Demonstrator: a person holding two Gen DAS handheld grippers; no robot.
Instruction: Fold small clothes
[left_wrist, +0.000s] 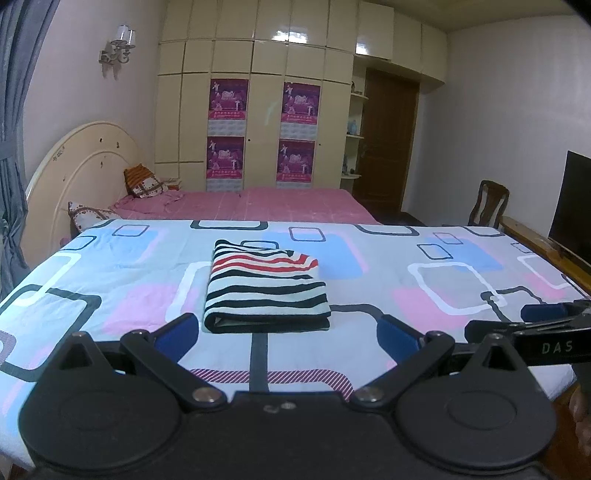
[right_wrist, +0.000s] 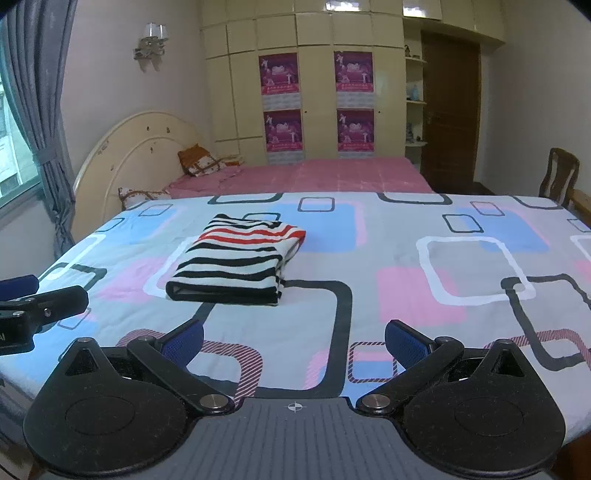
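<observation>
Folded striped shirt lies on the patterned sheet. Left tool and right tool both spread apart, empty. Only the right view shows the window.

Black left gripper and right gripper, blue ribbed pads, silver pivot screws, "DAS" lettering.

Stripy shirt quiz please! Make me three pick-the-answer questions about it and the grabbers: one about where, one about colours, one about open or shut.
1. Where is the stripy shirt?
A. on the patterned sheet
B. on the chair
C. in a gripper

2. Which stripe colours does it have on white?
A. green and yellow
B. black and red
C. blue only

3. How are the left gripper and right gripper?
A. both open
B. both shut
C. one clamped on the shirt

Answers: 1 A, it lies folded on the patterned sheet. 2 B, black bands with red ones near the far end. 3 A, each pair of blue pads stands wide apart, holding nothing.
</observation>
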